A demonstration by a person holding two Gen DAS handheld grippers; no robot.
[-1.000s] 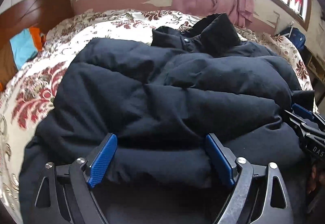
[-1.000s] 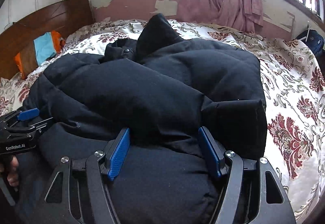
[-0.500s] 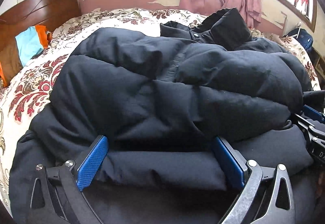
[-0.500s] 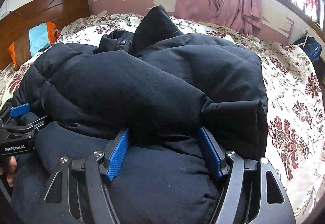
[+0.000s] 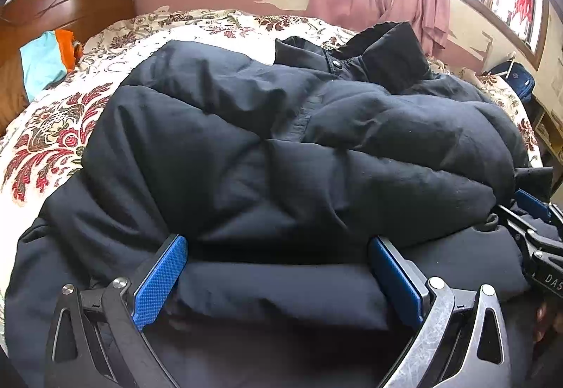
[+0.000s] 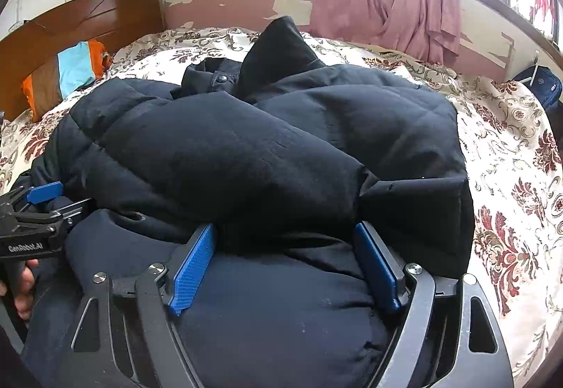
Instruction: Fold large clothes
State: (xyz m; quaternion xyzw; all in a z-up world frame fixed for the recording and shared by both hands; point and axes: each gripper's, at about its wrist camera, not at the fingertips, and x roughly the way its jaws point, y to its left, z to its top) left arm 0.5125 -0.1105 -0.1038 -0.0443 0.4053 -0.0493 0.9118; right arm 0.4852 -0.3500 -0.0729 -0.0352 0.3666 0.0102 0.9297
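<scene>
Two tongs at near hem of black puffer jacket [image 5: 281,155], spread on floral bed [image 5: 52,134]. Left tongs [image 5: 278,277] fully spread, fold between, unpinched. Right tongs [image 6: 285,268] opening, padding between. Jacket's long axis runs away toward collar [image 6: 281,53]; both hands equally near.

Left gripper [image 5: 278,279] blue pads now wider apart than second ago, standing fully spread around hem of puffy black quilted jacket [image 5: 281,155]. Right gripper [image 6: 285,264] jaws opening, thick jacket fold between them. Jacket bulk slightly settled, collar lower in left view.
</scene>
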